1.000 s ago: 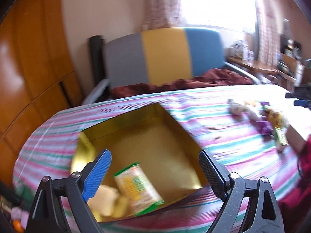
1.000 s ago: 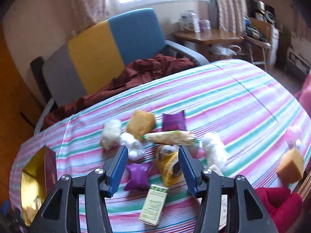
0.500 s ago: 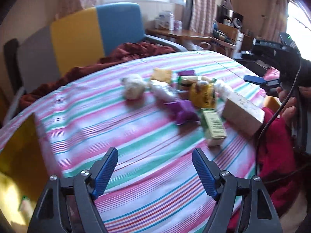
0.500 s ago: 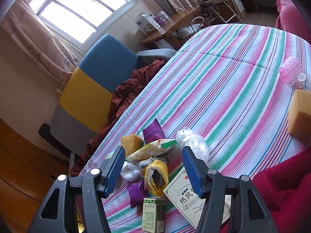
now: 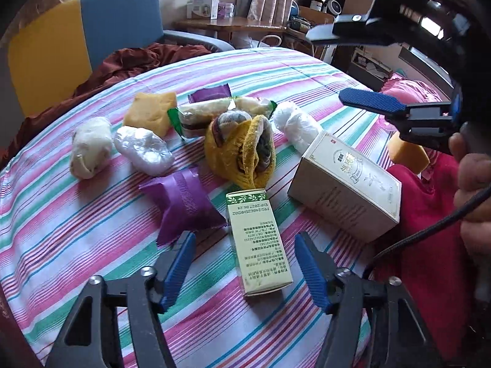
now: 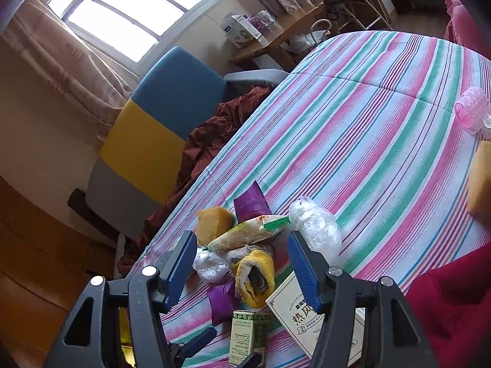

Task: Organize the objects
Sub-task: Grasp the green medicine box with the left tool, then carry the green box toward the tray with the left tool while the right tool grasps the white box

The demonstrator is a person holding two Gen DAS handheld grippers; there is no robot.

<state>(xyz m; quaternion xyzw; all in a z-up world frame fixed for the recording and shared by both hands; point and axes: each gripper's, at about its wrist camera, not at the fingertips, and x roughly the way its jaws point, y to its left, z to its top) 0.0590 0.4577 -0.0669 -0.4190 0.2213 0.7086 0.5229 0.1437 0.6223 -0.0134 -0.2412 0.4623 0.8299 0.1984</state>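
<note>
Left wrist view: left gripper (image 5: 244, 263) spread wide, narrow pale-green carton (image 5: 257, 242) lying flat between fingertips on striped tablecloth (image 5: 76, 245); "EXP:2027.06.24" printed. Right gripper (image 6: 242, 262) spread, raised over pile.

— What's at the far left, past the bed?
— A chair (image 5: 92, 27) with a grey, yellow and blue back. A dark red blanket (image 5: 135, 61) lies bunched on its seat, touching the striped bedspread (image 5: 76, 230).

— And to the right of the chair?
— A wooden side table (image 5: 227, 26) carrying white boxes (image 5: 204, 4), with shelves (image 5: 316, 6) of clutter further right.

— Any light?
— A bright window (image 6: 132, 9) above the chair, beige curtains (image 6: 70, 61) hanging beside it. A wooden cabinet (image 6: 33, 276) stands near left.
</note>
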